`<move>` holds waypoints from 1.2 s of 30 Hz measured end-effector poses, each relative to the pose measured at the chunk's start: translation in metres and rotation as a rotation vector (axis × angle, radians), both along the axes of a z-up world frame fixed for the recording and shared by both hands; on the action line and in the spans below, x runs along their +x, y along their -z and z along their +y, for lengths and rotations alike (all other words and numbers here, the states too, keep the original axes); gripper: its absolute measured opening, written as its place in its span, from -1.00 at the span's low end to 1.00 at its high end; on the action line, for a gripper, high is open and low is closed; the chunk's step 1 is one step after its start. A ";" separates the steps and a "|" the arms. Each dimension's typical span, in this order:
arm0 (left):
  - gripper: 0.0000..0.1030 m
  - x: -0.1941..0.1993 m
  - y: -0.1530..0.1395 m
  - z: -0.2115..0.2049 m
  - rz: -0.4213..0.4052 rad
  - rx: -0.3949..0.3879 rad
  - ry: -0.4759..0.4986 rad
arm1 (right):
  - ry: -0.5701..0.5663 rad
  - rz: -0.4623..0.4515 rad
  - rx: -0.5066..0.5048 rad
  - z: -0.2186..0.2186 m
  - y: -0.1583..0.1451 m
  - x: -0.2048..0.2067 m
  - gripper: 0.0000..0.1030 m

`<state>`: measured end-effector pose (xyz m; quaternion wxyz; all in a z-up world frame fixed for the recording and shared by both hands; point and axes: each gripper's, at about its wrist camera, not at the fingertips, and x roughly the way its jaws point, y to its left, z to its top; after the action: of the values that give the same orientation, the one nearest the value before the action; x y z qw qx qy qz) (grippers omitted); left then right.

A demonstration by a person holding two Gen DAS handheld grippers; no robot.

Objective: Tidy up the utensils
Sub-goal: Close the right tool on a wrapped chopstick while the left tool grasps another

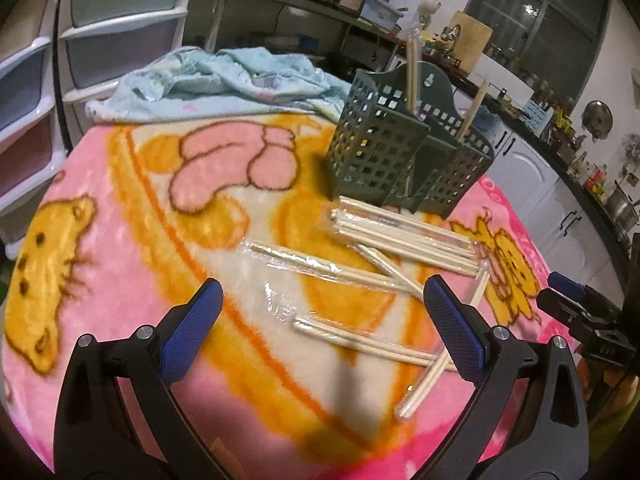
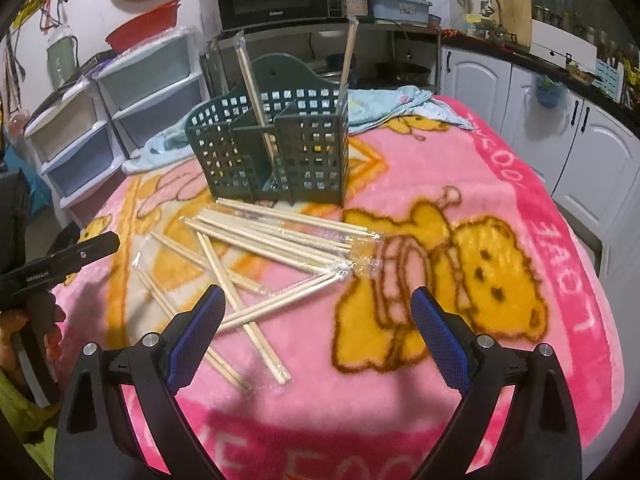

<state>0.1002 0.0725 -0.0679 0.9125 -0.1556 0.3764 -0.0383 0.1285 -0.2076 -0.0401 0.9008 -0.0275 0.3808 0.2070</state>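
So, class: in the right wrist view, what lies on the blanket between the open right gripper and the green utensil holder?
Wrapped chopsticks lie scattered between the right gripper and the green utensil holder, on the pink blanket.

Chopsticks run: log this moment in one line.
left gripper: open, empty | right gripper: open, empty | wrapped chopsticks: loose on blanket | green caddy: upright, holds two pairs

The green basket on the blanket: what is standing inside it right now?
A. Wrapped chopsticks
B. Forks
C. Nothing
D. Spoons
A: wrapped chopsticks stand upright in the green basket, while more pairs lie loose on the blanket in front.
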 end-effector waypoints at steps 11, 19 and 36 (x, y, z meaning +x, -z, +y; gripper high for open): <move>0.72 0.027 0.028 0.023 0.065 -0.121 -0.036 | 0.000 0.008 -0.028 0.007 0.015 0.015 0.73; 0.39 0.048 0.036 0.031 0.102 -0.173 -0.075 | 0.031 0.103 0.022 0.000 0.025 0.037 0.52; -0.44 0.066 0.039 0.018 0.117 0.043 -0.139 | 0.068 0.322 0.217 -0.012 0.052 0.073 -0.09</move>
<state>0.1658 0.0907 -0.1067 0.8926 -0.1635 0.4180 0.0423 0.2012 -0.2193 -0.0921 0.8323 0.1160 0.4963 0.2179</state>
